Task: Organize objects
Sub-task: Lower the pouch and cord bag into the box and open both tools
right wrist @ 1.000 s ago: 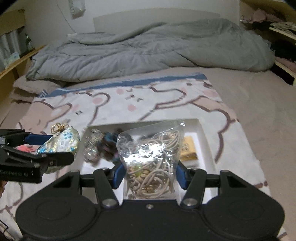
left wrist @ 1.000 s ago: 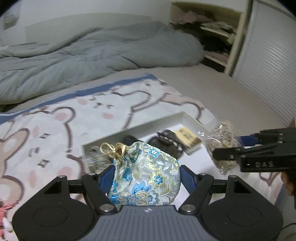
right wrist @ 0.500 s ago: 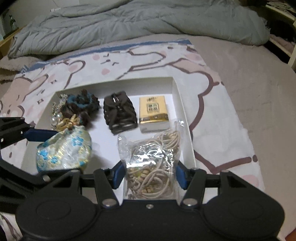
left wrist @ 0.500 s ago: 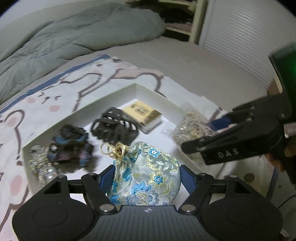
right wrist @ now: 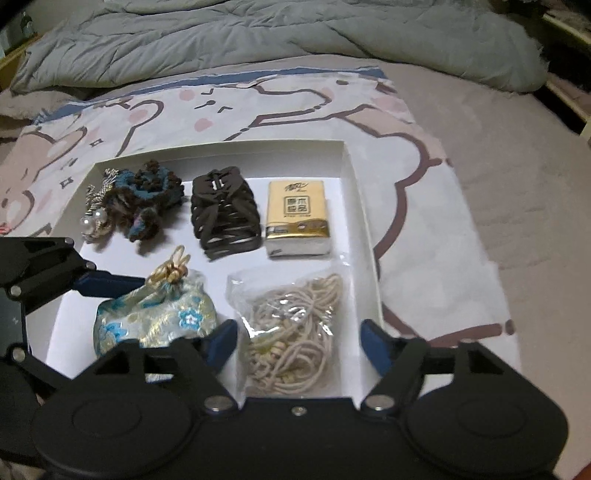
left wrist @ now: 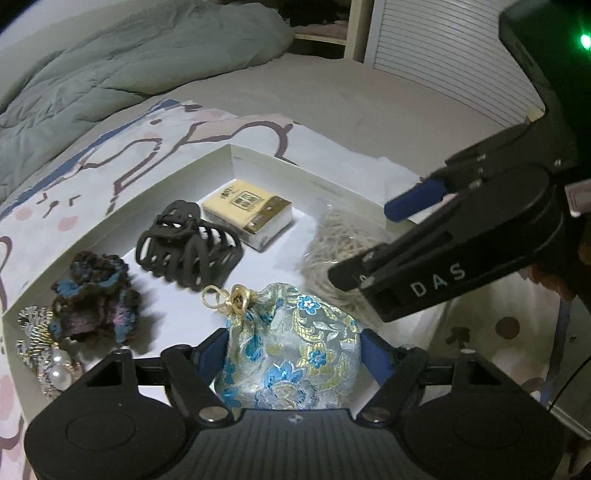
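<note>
A white shallow box (right wrist: 364, 218) (left wrist: 258, 157) lies on a bear-print blanket. In it lie a dark scrunchie with pearls (right wrist: 136, 199), a dark claw clip (right wrist: 223, 212) and a gold tissue pack (right wrist: 297, 218). My left gripper (left wrist: 293, 349) is shut on a blue-and-gold brocade pouch (left wrist: 291, 347) (right wrist: 155, 315), low over the box's near-left part. My right gripper (right wrist: 297, 341) is open around a clear bag of cream cords (right wrist: 295, 332) (left wrist: 334, 243), which rests on the box floor at the near right.
A grey duvet (right wrist: 258, 33) lies bunched at the far end of the bed. The bear-print blanket (right wrist: 258, 96) surrounds the box. A shelf unit and slatted door (left wrist: 443, 51) stand at the far right in the left wrist view.
Both grippers moved forward and down over the box. The right jaws opened and the cord bag now rests in the box. The left still grips the pouch.
</note>
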The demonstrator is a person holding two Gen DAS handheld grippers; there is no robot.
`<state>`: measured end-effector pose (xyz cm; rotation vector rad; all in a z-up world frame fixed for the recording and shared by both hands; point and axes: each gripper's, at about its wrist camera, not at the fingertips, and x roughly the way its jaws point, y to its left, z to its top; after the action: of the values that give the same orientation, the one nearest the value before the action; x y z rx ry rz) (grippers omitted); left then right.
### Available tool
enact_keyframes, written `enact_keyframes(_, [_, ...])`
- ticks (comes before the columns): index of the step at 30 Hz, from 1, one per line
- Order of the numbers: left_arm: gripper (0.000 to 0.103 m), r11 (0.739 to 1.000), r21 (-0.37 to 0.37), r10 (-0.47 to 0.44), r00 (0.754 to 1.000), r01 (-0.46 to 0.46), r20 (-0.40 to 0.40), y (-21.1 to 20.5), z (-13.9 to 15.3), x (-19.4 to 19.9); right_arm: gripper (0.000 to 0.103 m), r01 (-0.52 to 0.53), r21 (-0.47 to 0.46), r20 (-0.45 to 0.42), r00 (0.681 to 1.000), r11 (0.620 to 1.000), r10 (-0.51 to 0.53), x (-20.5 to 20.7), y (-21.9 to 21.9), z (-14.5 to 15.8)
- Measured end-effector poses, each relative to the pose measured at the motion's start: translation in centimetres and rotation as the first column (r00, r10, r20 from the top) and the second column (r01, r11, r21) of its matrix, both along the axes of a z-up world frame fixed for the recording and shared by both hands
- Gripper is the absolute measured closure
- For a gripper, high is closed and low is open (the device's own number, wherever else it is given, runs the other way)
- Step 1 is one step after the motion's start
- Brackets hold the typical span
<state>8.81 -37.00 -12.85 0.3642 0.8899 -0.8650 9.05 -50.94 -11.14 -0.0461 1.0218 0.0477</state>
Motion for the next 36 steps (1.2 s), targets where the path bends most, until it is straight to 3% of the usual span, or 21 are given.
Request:
enact_keyframes(2, [0.014, 1.000, 0.004, 0.001, 1.000, -0.001, -0.012, -0.1, -0.1, 0.0, 0.025, 0.003, 0.003, 0.004, 1.000, 1.000, -0.003, 0.0, -0.1, 0.2])
enact_keyframes(13, [0.014, 0.999, -0.035, 0.038, 0.998, -0.039, -0.043, 1.3, 1.3, 0.5, 0.025, 0.028, 0.023, 0.022, 0.999, 0.999, -0.029, -0.6, 0.0, 0.9])
enact_keyframes(27, [0.014, 0.989, -0.081, 0.121, 0.993, -0.121, -0.004, 4.9, 4.2, 0.8, 0.023, 0.045, 0.091, 0.104, 0.993, 0.995, -0.055, -2.0, 0.1, 3.4])
enact_keyframes(36, [0.011, 0.964, -0.138, 0.231, 0.973, -0.226, 0.021, 9.0, 6.5, 1.5, 0.012, 0.047, 0.081, 0.154, 0.986, 0.996, -0.059, -2.8, 1.4, 4.8])
